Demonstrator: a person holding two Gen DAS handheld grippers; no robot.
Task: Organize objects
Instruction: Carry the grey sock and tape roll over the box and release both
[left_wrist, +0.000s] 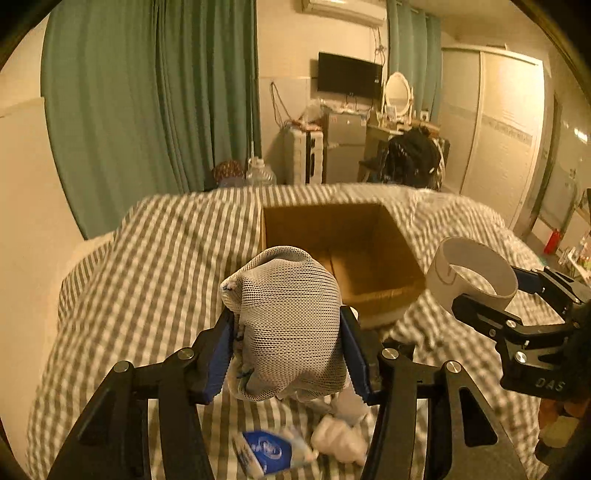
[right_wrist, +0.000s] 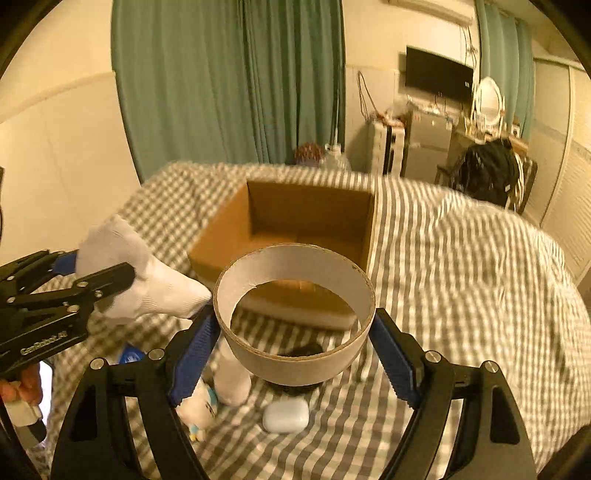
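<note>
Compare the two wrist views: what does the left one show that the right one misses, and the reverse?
Left wrist only: a blue-and-white packet lying on the bed.

Right wrist only: a white earbud case and a small plush toy.

Both: the open brown cardboard box, the checked bedcover, the left gripper shut on a white mesh sock, and the right gripper holding a wide cardboard ring.

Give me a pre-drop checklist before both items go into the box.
1. Left gripper shut on the sock: ok.
2. Right gripper clamped on the tape ring: ok.
3. Box open, upright on the bed: ok.
4. Box floor free: ok as far as seen; near corner hidden.
5. Sock and ring over the box opening: not ok, both short of it.
6. Grippers apart from each other: ok.
</note>
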